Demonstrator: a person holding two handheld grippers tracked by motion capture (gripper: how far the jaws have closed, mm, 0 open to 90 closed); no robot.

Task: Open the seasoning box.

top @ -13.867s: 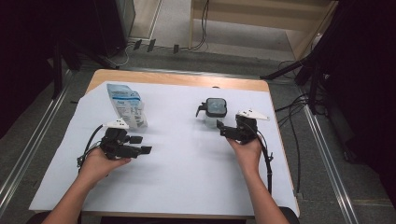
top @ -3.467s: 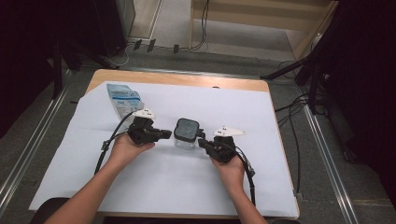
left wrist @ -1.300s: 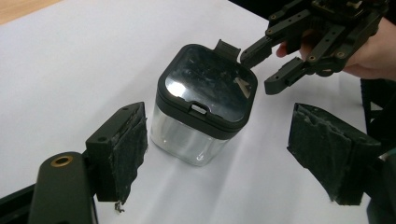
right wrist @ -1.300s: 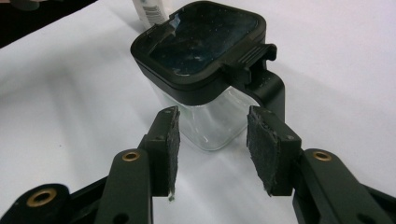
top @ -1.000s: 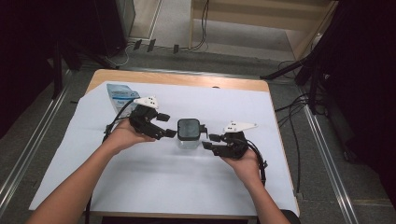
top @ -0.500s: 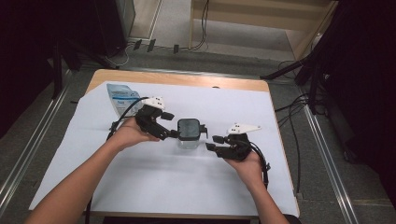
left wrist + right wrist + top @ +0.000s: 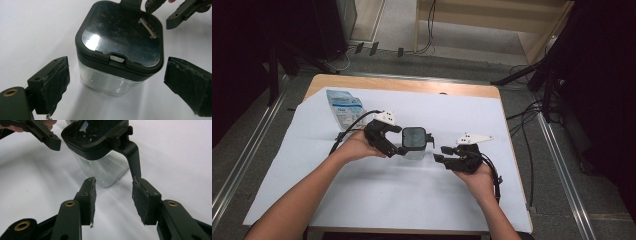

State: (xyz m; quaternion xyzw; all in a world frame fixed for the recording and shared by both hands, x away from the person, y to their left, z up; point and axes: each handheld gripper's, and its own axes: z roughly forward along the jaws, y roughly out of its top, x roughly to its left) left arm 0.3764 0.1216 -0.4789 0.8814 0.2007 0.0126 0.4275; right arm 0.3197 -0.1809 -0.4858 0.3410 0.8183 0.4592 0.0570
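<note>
A clear square container (image 7: 414,141) with a black lid stands upright on the white sheet. In the left gripper view the container (image 7: 120,45) sits between the pads of my left gripper (image 7: 117,72), which is open wide; its jaws have just been opening and neither pad touches the walls. My left gripper (image 7: 398,140) reaches it from the left in the high view. My right gripper (image 7: 441,153) is open on the right, a little short of it. In the right gripper view my right gripper (image 7: 113,192) has nothing between its pads, and the lid's black hinged arm (image 7: 131,152) hangs just beyond them.
A blue and white pouch (image 7: 343,107) lies flat at the back left of the sheet. The white sheet (image 7: 377,195) covers most of a wooden table (image 7: 412,86). Cables and dark stands surround the table on the floor.
My left gripper has moved right and down, so its jaws now straddle the container. The right gripper has hardly shifted. The container stands where it was.
</note>
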